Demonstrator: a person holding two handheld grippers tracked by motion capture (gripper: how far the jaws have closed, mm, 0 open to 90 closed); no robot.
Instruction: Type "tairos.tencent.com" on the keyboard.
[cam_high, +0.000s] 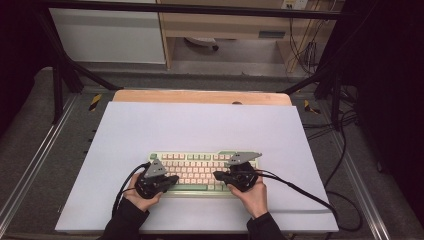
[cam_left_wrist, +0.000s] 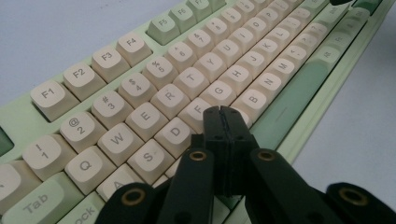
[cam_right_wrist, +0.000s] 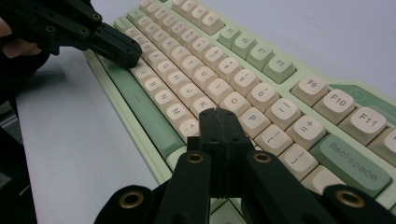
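On white table, pale-green keyboard (cam_high: 200, 172) with cream keys.

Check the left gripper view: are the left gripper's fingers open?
No. The left gripper has its fingers pressed together with no gap, tips over the keyboard near the F key.

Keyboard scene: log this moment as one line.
left gripper: shut, tip over the F/V keys | right gripper: shut, tip near the L key | keyboard: flat on white mat | nothing held
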